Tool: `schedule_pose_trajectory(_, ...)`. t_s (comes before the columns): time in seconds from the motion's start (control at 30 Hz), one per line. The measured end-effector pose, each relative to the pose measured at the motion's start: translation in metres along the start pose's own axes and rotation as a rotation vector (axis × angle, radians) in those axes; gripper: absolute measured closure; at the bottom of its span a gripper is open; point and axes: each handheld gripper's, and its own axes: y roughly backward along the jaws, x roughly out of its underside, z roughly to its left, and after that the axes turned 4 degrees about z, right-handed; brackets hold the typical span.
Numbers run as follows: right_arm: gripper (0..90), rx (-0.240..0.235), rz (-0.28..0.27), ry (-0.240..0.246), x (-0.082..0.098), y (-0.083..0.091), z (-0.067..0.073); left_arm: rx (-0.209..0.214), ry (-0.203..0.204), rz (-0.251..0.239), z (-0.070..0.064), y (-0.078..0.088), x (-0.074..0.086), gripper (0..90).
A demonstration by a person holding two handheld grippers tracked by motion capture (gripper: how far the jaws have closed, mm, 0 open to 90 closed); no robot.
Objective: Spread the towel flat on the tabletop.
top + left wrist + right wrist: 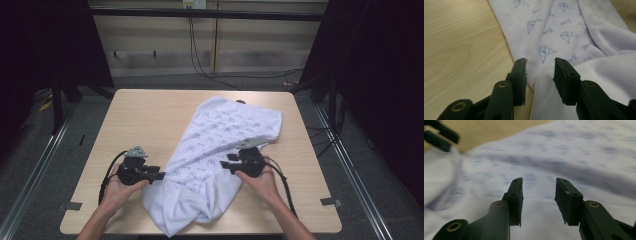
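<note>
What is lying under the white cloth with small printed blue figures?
Under the white printed cloth lies the light wooden table, bare around it. A small dark thing peeks out at its far edge; whatever else it covers is hidden.

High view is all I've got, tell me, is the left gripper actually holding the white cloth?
Observer: No. In the left gripper view the left gripper is open, its jaws astride the stitched hem of the white cloth without pressing it.
Operator: And the right gripper?
Observer: The right gripper is open too, with the cloth lying between and beyond its jaws.
Operator: What's the print on the fabric?
Observer: Small blue cartoon faces with pointed hats, beside little script words.
</note>
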Motion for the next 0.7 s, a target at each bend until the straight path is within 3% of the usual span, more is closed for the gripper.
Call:
schedule_pose_trajectory(0.03,58.1,-0.014,0.007,0.019,-0.003,-0.006,0.011,-0.027,-0.012,-0.005,-0.001,0.002,0.003,59.8)
schedule_pose_trajectory(0.07,58.1,-0.014,0.007,0.019,-0.003,-0.006,0.011,-0.027,-0.012,-0.012,-0.001,0.003,0.005,59.8)
schedule_pose_trajectory(0.1,57.8,-0.081,0.006,0.034,-0.009,-0.019,0.029,-0.021,-0.007,-0.003,0.0,0.001,0.009,58.1)
schedule_pose_trajectory(0.13,57.8,-0.081,0.006,0.034,-0.009,-0.019,0.029,-0.021,-0.007,-0.003,0.0,0.001,0.009,55.7)
schedule_pose_trajectory(0.17,57.8,-0.119,0.008,0.034,-0.013,-0.026,0.037,-0.016,-0.011,0.013,0.0,-0.002,0.009,55.7)
schedule_pose_trajectory(0.2,58.2,-0.165,0.024,0.059,-0.018,-0.042,0.055,-0.01,-0.015,0.02,0.0,-0.005,0.01,59.8)
schedule_pose_trajectory(0.23,58.4,-0.191,0.037,0.076,-0.02,-0.05,0.063,-0.006,-0.022,0.033,0.0,-0.007,0.011,65.3)
schedule_pose_trajectory(0.27,58.4,-0.191,0.037,0.076,-0.02,-0.05,0.063,-0.006,-0.027,0.035,-0.001,-0.009,0.011,65.3)
schedule_pose_trajectory(0.33,58.3,-0.254,0.089,0.11,-0.022,-0.072,0.082,0.016,-0.042,0.045,-0.003,-0.011,0.012,83.9)
schedule_pose_trajectory(0.43,57.2,-0.267,0.11,0.123,-0.022,-0.082,0.089,0.031,-0.039,0.044,-0.003,-0.01,0.013,86.0)
schedule_pose_trajectory(0.57,58.9,-0.322,0.131,0.117,-0.02,-0.089,0.096,0.045,-0.007,0.023,0.001,-0.007,0.013,87.1)
schedule_pose_trajectory(0.63,66.6,-0.354,0.147,0.134,-0.019,-0.09,0.1,0.044,-0.006,0.024,0.002,-0.007,0.013,87.6)
schedule_pose_trajectory(0.67,80.8,-0.321,0.126,0.158,-0.017,-0.087,0.102,0.045,-0.005,0.025,0.002,-0.007,0.013,87.8)
schedule_pose_trajectory(0.7,80.8,-0.321,0.126,0.158,-0.017,-0.087,0.102,0.049,0.002,0.021,0.002,-0.007,0.013,87.8)
